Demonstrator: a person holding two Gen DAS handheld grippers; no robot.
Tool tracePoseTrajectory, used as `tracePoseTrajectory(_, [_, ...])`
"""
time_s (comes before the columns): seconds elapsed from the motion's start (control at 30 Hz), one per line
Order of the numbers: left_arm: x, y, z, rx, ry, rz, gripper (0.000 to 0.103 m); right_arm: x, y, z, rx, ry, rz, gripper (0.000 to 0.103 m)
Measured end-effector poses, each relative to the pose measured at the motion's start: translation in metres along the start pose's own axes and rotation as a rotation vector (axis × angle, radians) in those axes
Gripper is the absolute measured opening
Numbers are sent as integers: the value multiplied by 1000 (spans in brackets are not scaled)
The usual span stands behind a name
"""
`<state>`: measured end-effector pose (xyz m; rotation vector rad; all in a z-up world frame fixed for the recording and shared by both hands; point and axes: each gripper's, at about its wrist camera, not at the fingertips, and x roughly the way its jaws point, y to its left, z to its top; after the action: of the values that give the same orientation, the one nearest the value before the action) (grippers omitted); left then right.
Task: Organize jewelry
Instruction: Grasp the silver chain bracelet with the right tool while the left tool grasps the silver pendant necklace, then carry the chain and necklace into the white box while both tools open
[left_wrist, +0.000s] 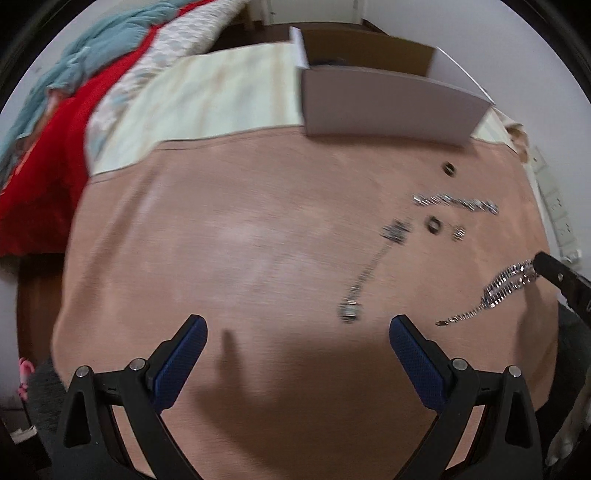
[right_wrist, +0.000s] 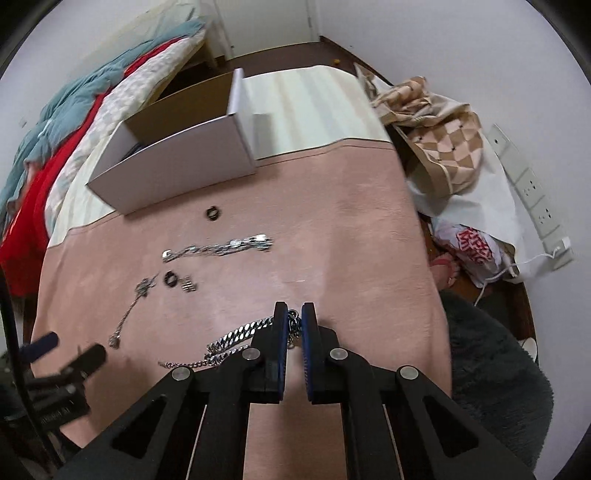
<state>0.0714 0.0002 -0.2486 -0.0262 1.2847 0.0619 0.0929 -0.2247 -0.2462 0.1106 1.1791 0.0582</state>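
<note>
Several silver jewelry pieces lie on a pink cloth (left_wrist: 240, 240). My right gripper (right_wrist: 294, 314) is shut on a thick silver curb chain (right_wrist: 236, 338), which trails to the left; it also shows in the left wrist view (left_wrist: 506, 286). My left gripper (left_wrist: 298, 328) is open and empty above the cloth. A thin necklace with pendants (left_wrist: 369, 273) lies just beyond it. A flat link bracelet (right_wrist: 221, 249), two dark rings (right_wrist: 213, 213) (right_wrist: 170, 277) and a small silver clasp (right_wrist: 188, 285) lie farther on. An open white cardboard box (right_wrist: 173, 166) stands at the back.
A pale cream cloth (right_wrist: 303, 107) lies behind the pink one. Red and teal bedding (left_wrist: 55, 122) is piled at the left. A checked bag (right_wrist: 447, 147), a plastic bag (right_wrist: 476, 251) and a power strip (right_wrist: 528, 188) sit at the right. A grey fuzzy rug (right_wrist: 498, 387) is at lower right.
</note>
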Motion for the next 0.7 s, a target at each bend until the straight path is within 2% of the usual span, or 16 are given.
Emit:
tracePoseTrajectory(0.07, [5,-10,-1,24,1,-15,91,1,-9,1,15,3,-5,7])
tracePoseTrajectory(0.13, [10,-17,-2,42,10,-22,58,2,-13,3,23,6,-7,7])
tracePoseTrajectory(0.17, [9,-19,-2,46,-3,-42,49,2,-15,2,25,8,-8,7])
tracePoseTrajectory(0.23, [6,-23,-1,64,-19,-42,7,2,-17,1,27,12,-8,7])
tracePoseTrajectory(0.53, [-8,-16,4,38,-42,-54,7,-11,-5,7,16,-7,43,7])
tracePoseTrajectory(0.7, [-45,-9,18,30,-102,-104,7,-34,5,19,-1,-32,101,7])
